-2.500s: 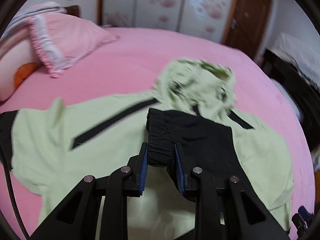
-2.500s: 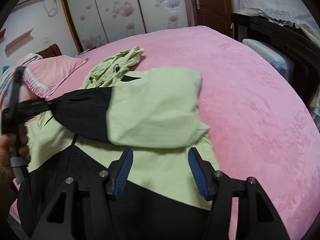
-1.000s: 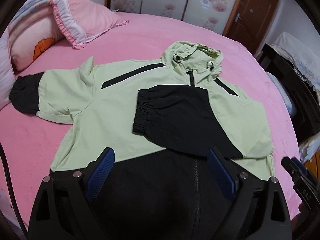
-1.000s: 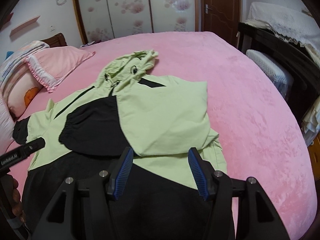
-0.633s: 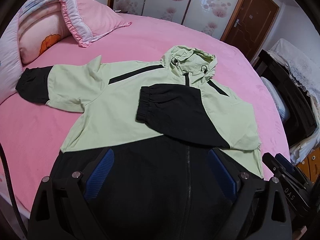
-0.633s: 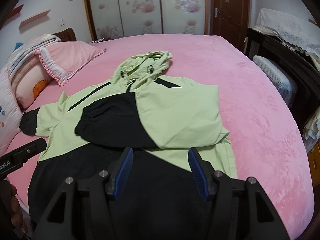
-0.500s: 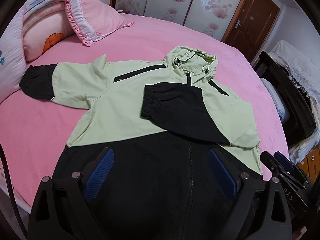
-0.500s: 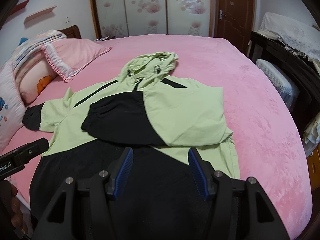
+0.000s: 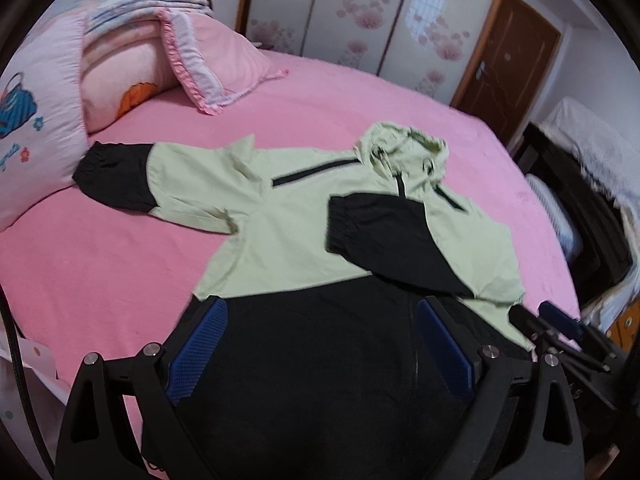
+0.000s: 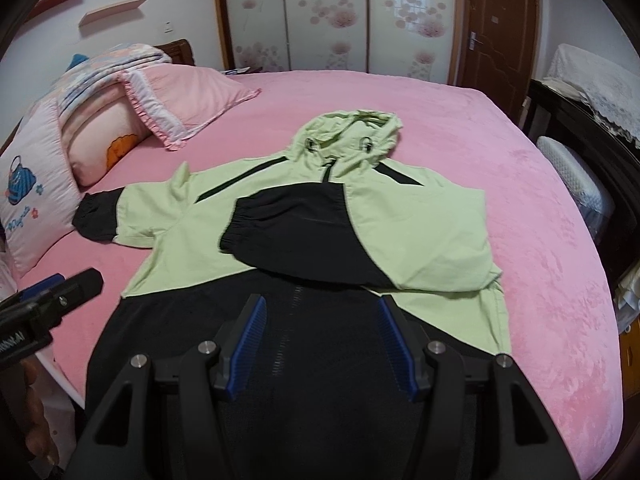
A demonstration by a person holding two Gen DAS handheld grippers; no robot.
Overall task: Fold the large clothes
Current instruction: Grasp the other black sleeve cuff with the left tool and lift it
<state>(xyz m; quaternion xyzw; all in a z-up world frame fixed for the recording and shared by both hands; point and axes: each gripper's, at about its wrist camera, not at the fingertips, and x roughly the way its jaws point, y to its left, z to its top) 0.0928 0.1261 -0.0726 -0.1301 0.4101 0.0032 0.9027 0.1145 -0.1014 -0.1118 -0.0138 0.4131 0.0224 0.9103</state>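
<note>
A light green and black hooded jacket point(image 9: 288, 232) lies front up on the pink bed point(image 9: 100, 264), hood away from me. It also shows in the right wrist view point(image 10: 420, 224). Its right sleeve point(image 9: 384, 236) is folded across the chest, black cuff toward the middle. Its left sleeve point(image 9: 120, 180) lies spread out to the left toward the pillows. My left gripper point(image 9: 320, 340) is open and empty above the black hem. My right gripper point(image 10: 322, 332) is open and empty above the hem too. Each gripper shows at the edge of the other's view.
Pink pillows point(image 9: 208, 64) and a folded quilt are stacked at the bed's far left. A dark cabinet point(image 10: 592, 152) with a white lace cover stands right of the bed. Wardrobe doors point(image 10: 320, 16) and a brown door point(image 10: 496, 20) are behind.
My left gripper let go of the right sleeve's cuff on the chest and opened. Both grippers drew back toward the hem, so the whole jacket shows. The left wrist view has swung left.
</note>
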